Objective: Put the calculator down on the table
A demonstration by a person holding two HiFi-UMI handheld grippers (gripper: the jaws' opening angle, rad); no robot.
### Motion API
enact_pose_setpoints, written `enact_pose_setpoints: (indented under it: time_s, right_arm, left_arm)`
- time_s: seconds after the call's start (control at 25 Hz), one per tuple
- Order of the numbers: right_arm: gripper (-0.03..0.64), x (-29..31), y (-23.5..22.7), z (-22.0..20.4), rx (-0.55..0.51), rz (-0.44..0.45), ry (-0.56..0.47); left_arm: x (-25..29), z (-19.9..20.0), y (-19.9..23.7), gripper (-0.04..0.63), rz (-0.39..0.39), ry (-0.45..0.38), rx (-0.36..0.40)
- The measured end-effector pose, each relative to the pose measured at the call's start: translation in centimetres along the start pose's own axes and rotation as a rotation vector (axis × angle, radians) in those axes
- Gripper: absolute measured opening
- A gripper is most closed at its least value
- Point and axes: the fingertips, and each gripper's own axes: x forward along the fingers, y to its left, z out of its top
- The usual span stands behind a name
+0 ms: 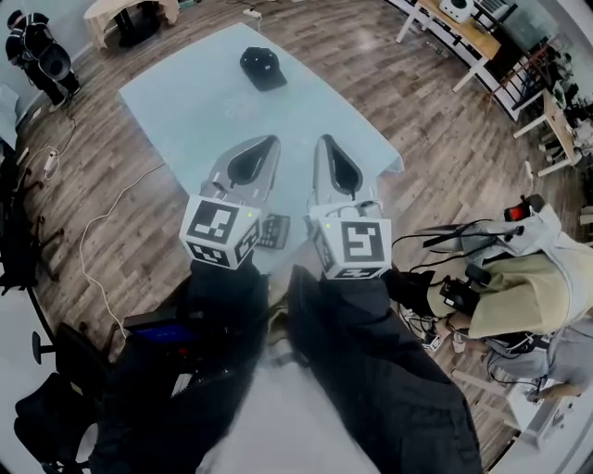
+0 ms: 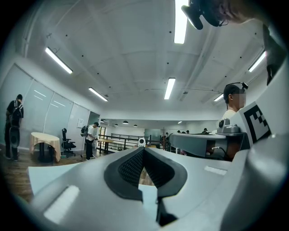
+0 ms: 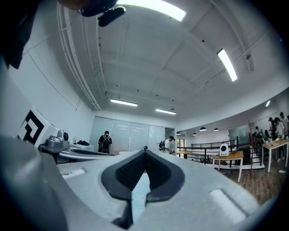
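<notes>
The dark calculator (image 1: 274,231) lies flat near the front edge of the pale blue table (image 1: 185,102). It shows between the two marker cubes and is partly hidden by them. My left gripper (image 1: 275,140) and right gripper (image 1: 321,140) hover side by side above the table and point level across it. Neither touches the calculator. In the left gripper view the left gripper (image 2: 143,149) has its jaws meeting at the tips, with nothing between them. The right gripper (image 3: 145,149) in its own view is likewise shut and empty.
A black cap (image 1: 263,68) rests on the far part of the table. A person (image 1: 523,282) sits on the floor at the right among cables. A white cable (image 1: 107,218) trails on the wooden floor at the left. Desks (image 1: 463,28) stand at the back right.
</notes>
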Motion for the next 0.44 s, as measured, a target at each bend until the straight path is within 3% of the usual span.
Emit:
enact_pose_setpoints:
  time_s: [0.44]
  right_arm:
    - [-0.008,-0.47,0.04,0.15,-0.004,-0.010,-0.005]
  left_arm:
    - [-0.20,-0.20,-0.22,-0.003,0.001,0.006,-0.005]
